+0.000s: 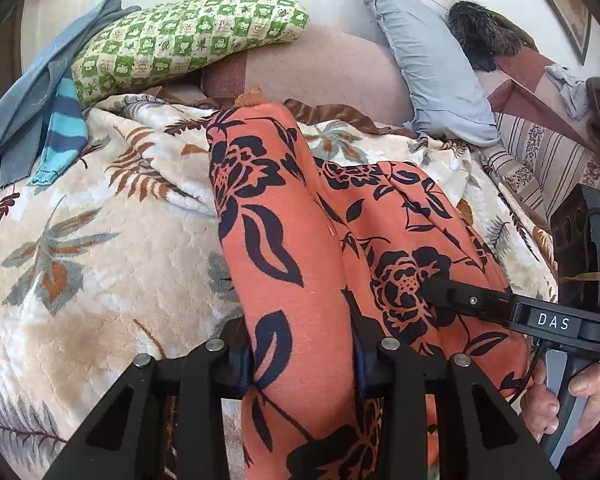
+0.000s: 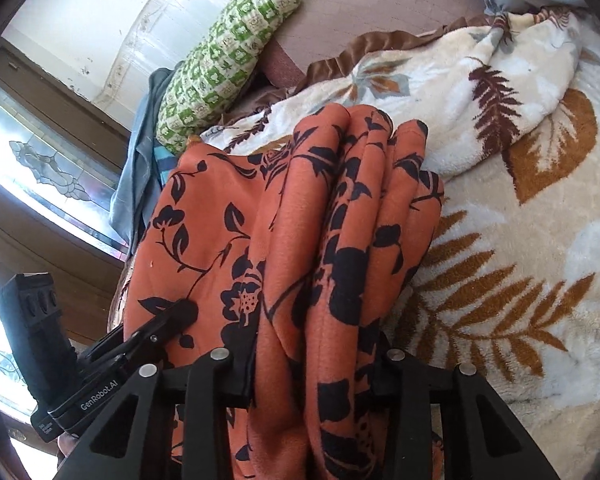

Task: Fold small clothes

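An orange garment with a black flower print (image 1: 268, 240) lies bunched in long folds on a cream blanket with a leaf pattern (image 1: 100, 248). My left gripper (image 1: 302, 376) is shut on one thick fold of it, and the cloth fills the gap between the pads. In the right wrist view the same garment (image 2: 220, 240) hangs in several pleats, with my right gripper (image 2: 312, 376) shut on a gathered bundle. The right gripper (image 1: 440, 292) also shows from the side, its tip pressed into the cloth, held by a hand (image 1: 560, 400). The left gripper's tip (image 2: 180, 314) touches the garment's left part.
A green checked pillow (image 1: 188, 36) and a grey-blue pillow (image 1: 428, 64) lie at the bed's far end. A blue striped piece (image 1: 64, 120) and a grey-blue garment (image 1: 20, 92) sit at the left. The blanket (image 2: 520, 260) spreads to the right. A window (image 2: 40, 160) is at the left.
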### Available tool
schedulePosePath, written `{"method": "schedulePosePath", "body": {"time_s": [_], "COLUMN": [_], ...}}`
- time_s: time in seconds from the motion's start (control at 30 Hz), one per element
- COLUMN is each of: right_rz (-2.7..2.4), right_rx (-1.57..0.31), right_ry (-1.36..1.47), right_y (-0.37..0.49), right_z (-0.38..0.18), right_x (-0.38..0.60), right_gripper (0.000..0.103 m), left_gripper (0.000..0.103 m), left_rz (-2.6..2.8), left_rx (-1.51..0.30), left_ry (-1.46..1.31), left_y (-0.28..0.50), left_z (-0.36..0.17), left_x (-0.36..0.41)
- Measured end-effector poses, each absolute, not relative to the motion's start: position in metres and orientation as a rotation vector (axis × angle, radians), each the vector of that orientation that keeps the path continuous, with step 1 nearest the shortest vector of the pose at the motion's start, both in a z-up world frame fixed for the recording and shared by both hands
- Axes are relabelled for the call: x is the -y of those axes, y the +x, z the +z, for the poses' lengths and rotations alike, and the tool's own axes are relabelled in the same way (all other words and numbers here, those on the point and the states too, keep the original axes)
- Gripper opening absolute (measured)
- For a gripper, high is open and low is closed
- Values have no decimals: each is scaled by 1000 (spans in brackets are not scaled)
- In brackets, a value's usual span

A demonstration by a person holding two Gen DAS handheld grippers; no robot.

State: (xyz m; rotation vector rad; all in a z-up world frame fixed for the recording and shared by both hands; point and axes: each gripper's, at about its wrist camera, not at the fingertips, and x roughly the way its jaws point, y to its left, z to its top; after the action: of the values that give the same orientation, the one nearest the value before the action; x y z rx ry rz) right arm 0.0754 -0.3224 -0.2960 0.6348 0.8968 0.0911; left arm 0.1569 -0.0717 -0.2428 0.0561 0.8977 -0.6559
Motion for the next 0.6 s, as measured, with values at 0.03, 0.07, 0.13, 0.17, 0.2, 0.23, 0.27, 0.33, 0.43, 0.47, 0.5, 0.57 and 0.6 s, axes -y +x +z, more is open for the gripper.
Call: {"method": "schedulePosePath", "body": {"time_s": [0.03, 0.07, 0.13, 0.17, 0.2, 0.23, 0.27, 0.33, 0.43, 0.47, 0.5, 0.57, 0.6], "right_rz": [95, 105, 117, 126, 135, 138, 137, 126, 77, 68, 66, 53, 39], "right_rx": [-880, -868, -850, -844, -844, -849, -864, -930, -1011, -1025, -1032, -1026, -1013], "right_ry": [620, 611, 610, 614, 615, 615, 617, 640, 722, 744, 746, 713, 688], "right_y": [74, 72, 73, 73, 74, 75, 80, 87, 94, 95, 96, 95, 93], "right_z": [-292, -289, -286, -286, -286, -288, -290, -303, -327, -330, -329, -322, -317], "right_x": [320, 318, 316, 315, 314, 313, 311, 311, 323, 327, 328, 329, 330], "right_gripper": [39, 39, 39, 39, 39, 39, 39, 39, 52, 61, 64, 64, 64], "left_gripper": [39, 39, 39, 39, 39, 39, 39, 41, 64, 72, 74, 74, 74], "left_rz": [-656, -648, -628, -617, -607, -596, -584, -537, -479, -461, -455, -440, -426], "left_rx": [-886, -874, -861, -861, -865, -875, -896, -956, -989, -992, -993, -996, -987], "left_ry": [55, 56, 50, 40, 35, 36, 40, 63, 92, 82, 75, 71, 72], "left_y": [154, 151, 147, 146, 146, 147, 150, 157, 166, 168, 170, 170, 169], "left_z": [-238, -234, -229, -229, -230, -233, -239, -260, -282, -281, -278, -273, -268], "left_x": [71, 70, 66, 62, 60, 59, 58, 58, 56, 54, 52, 49, 48]}}
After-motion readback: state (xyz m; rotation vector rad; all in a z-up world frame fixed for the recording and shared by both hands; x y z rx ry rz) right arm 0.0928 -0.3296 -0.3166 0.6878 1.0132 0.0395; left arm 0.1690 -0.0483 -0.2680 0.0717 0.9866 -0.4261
